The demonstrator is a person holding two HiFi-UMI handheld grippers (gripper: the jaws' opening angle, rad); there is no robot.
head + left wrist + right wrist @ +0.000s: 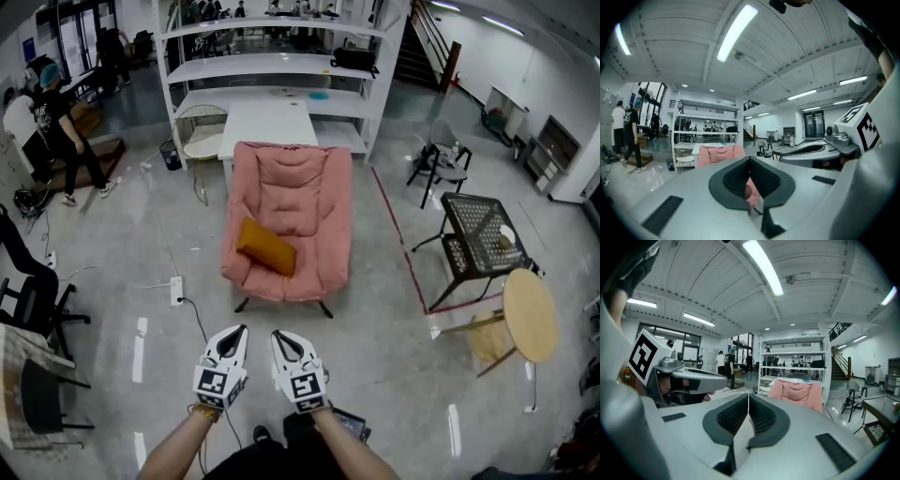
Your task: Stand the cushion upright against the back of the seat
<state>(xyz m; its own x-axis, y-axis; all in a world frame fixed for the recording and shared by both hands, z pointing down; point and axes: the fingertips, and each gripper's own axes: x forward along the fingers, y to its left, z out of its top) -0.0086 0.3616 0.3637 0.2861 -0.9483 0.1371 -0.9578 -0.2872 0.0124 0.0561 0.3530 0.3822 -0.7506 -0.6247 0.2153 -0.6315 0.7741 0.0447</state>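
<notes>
Cushion (pixel 266 246) lies slanted on the seat of the pink chair (pixel 302 178), toward its left side in the head view, not upright yet. Left tool (pixel 235 331) & right tool (pixel 278 335) are side by side over the floor (pixel 394 356), well apart from the chair. Each has its jaws pressed together w/ nothing between them.

Step in hand, as I read it: approach & get a hold. To do it well:
- Spread the jaws before reaching the cushion.
- Take opposite edges w/ both tools, biting deep enough into the fabric that it won't slip.
- Lift & turn it so one long edge sits on the seat.
- Press its back flat into the backrest, then let go gently so it doesn't flop fwd.

Materials:
- Cushion: orange cloth, plump, roughly rectangular w/ rounded corners, prob. soft & squashy.
- Chair: puffy quilted panels, thin dark legs.
- Floor: glossy grey, hard-looking.
- Tool pads: dark, ribbed.
</notes>
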